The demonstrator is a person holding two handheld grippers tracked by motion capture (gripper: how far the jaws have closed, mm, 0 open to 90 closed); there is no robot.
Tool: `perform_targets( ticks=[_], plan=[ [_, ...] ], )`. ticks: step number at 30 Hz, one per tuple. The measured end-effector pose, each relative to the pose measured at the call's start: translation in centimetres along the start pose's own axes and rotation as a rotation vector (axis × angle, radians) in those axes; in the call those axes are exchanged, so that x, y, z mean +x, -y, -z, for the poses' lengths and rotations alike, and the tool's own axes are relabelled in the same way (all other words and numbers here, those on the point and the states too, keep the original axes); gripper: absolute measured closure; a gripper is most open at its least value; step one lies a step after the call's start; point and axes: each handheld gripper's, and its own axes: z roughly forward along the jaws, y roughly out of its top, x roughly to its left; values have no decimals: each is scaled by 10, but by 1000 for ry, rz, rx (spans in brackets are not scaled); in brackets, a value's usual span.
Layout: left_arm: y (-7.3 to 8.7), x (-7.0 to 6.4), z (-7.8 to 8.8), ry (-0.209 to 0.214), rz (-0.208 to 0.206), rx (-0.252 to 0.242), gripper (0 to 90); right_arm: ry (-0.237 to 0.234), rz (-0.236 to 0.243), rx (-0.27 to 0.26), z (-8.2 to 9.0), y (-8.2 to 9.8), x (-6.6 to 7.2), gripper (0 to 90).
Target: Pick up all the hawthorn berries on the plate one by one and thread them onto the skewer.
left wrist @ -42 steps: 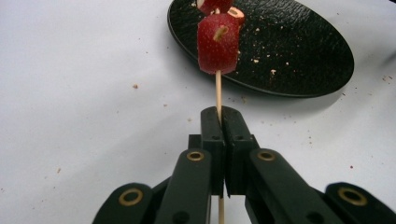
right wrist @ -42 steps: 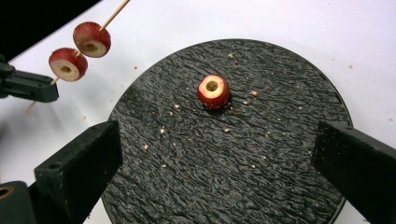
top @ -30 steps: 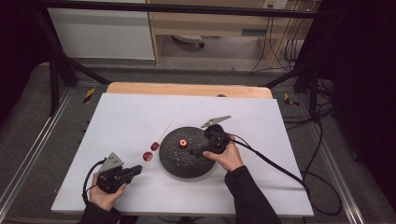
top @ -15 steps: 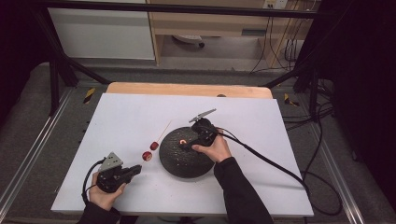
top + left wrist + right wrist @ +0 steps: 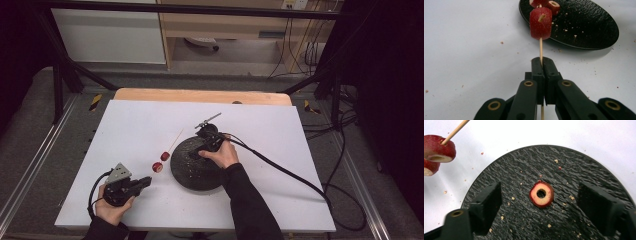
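The left gripper (image 5: 142,182) rested low on the white table (image 5: 280,200), near its front left corner, in the person's left hand (image 5: 112,207). Its jaws were pressed together on a thin wooden skewer (image 5: 540,50), which passed up between the pads in the left gripper view. Two red fruit slices were threaded on the skewer: the nearer slice (image 5: 540,23) sat part-way up the stick, and the farther slice (image 5: 554,5) lay just beyond it. In the high view these slices (image 5: 161,161) lay just left of the black plate (image 5: 195,175), with the skewer tip reaching on past them up the table.

The right gripper (image 5: 195,154) was held over the black plate by the person's right hand (image 5: 222,155). Its jaws had just been closing, yet in the right gripper view they stood well apart, one on each side of a cored fruit ring (image 5: 541,194), with neither pad touching it. The ring lay flat near the middle of the plate, red at the rim, pale inside, with a round hole through its centre. Small crumbs (image 5: 572,198) were scattered over the plate's textured surface and on the table beside it. The skewered slices showed at the upper left of that view, clear of the plate's rim
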Motion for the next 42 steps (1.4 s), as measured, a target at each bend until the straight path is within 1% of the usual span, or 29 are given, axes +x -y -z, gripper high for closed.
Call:
perform_targets(
  ticks=[4,9,11,13,15,17,23,28,35,42],
  plan=[
    [0,0,0,2,-4,1,883,-7,-27,16,-5,-1,-1,285],
    [0,0,0,2,0,1,884,-14,-56,29,-9,-2,-4,358],
    [0,0,0,3,-3,1,884,-19,-68,25,-12,-2,-4,384],
    [0,-1,-1,3,-2,1,884,-20,-71,33,-13,-2,-5,404],
    [0,-1,-1,3,0,-1,884,-15,-63,42,-14,-1,-6,422],
    [0,-1,-1,3,1,0,884,-15,-77,49,-16,-1,-6,438],
    [0,-1,-1,3,0,-1,884,-19,-115,47,-20,-1,-8,495],
    [0,-1,-1,2,0,-2,884,-30,-161,52,-23,0,-8,534],
    [0,-1,-1,3,-4,0,883,-27,-191,62,-25,0,-10,595],
    [0,-1,-1,2,-3,-3,884,-30,-218,73,-25,0,-11,603]
  ],
)
